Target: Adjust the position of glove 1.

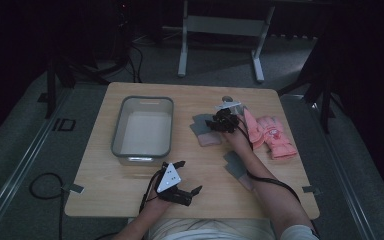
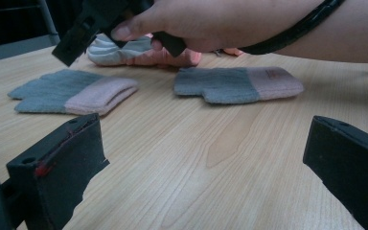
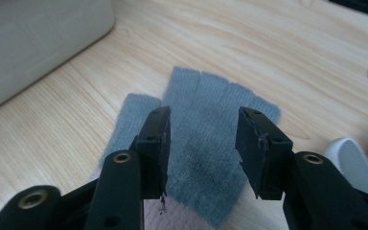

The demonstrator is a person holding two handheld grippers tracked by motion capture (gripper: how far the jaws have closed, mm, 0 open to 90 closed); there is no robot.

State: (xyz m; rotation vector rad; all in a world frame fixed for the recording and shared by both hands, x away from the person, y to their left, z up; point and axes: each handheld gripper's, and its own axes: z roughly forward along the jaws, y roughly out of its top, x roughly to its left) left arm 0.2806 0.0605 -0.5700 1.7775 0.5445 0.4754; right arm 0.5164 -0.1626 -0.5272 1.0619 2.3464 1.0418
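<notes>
Right gripper (image 3: 202, 148), jaws part-open over the grey glove (image 3: 199, 143) at the bench's (image 1: 130, 185) 1 o'clock, should drop straight and pinch mid-palm; left gripper (image 1: 180, 186) idles wide at 6.

Your right gripper (image 1: 223, 121) over grey glove (image 1: 203, 129); pink gloves (image 1: 270, 135) just right; left gripper (image 1: 185, 179) near grey bin (image 1: 143, 151), jaws spread.

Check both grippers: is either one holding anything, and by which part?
Nothing is held. The right gripper hovers open over the grey glove; the left gripper is open above the table.
</notes>
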